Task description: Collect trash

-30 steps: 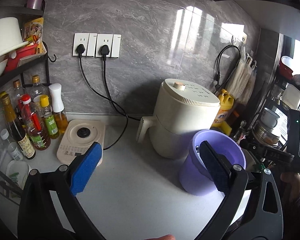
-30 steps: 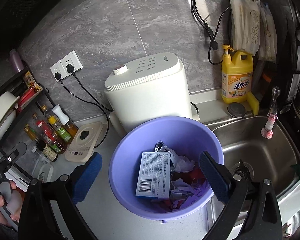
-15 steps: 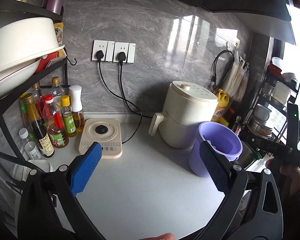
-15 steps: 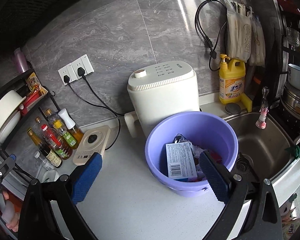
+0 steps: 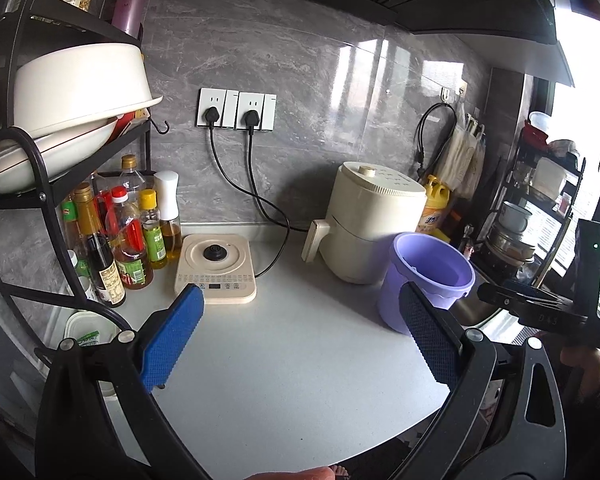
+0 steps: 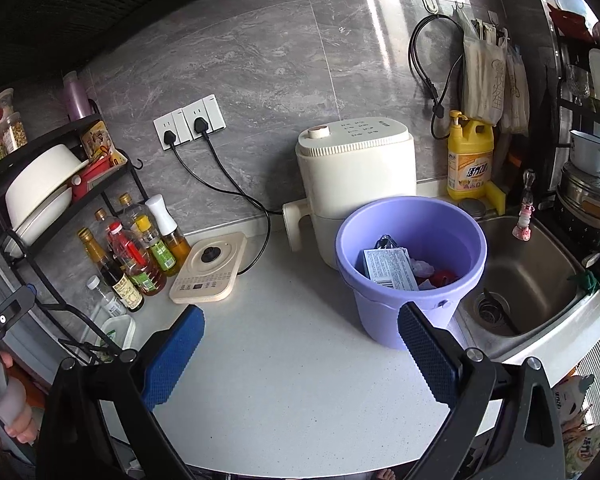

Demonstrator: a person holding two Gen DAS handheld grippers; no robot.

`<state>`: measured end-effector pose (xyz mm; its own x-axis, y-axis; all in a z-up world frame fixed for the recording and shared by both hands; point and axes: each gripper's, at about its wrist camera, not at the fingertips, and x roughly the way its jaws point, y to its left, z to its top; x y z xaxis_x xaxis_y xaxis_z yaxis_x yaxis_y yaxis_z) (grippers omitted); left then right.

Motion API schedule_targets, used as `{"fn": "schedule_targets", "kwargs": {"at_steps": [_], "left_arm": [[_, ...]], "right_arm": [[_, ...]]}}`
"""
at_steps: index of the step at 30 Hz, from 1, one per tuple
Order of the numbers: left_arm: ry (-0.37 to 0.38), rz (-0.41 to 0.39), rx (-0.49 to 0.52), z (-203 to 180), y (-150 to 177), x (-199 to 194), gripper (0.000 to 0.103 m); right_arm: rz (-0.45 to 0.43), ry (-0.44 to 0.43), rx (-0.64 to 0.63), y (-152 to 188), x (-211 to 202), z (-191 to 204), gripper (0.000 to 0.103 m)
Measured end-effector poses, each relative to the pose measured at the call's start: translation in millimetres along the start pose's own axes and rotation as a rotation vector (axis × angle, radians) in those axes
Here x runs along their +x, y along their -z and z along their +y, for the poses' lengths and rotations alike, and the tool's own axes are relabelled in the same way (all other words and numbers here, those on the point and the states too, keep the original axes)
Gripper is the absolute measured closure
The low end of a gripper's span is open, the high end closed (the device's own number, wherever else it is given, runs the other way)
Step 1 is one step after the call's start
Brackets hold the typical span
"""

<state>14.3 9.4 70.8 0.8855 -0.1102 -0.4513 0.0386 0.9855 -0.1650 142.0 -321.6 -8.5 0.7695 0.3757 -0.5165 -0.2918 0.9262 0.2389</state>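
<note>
A purple bucket [image 6: 410, 276] stands on the white counter [image 6: 292, 376] beside the sink, and it also shows in the left wrist view as the purple bucket [image 5: 424, 280]. Inside lie a flat printed box [image 6: 390, 269], crumpled white paper and red scraps. My right gripper [image 6: 300, 356] is open with nothing between its blue pads, held back over the counter's front. My left gripper [image 5: 298, 338] is open too, also back from the bucket. No loose trash shows on the counter.
A cream appliance [image 6: 356, 184] stands behind the bucket, a flat cream cooker [image 6: 210, 270] to its left, bottles [image 6: 134, 248] under a black rack. The steel sink [image 6: 528, 276] lies right. Yellow detergent [image 6: 470, 158] sits by the wall. A person's hand [image 5: 588, 368] holds the right gripper.
Both grippers have pulled back and up from the bucket, which now looks smaller and farther off. Both stayed open.
</note>
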Motion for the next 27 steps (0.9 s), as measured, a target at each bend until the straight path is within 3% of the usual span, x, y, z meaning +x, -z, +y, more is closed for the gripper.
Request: {"fn": "schedule_targets", "kwargs": {"at_steps": [27], "left_arm": [[0.021,-0.007,0.034,0,10,-22,0.006]], "right_arm": [[-0.005,-0.018,0.011,29,-28,17,0.008]]}}
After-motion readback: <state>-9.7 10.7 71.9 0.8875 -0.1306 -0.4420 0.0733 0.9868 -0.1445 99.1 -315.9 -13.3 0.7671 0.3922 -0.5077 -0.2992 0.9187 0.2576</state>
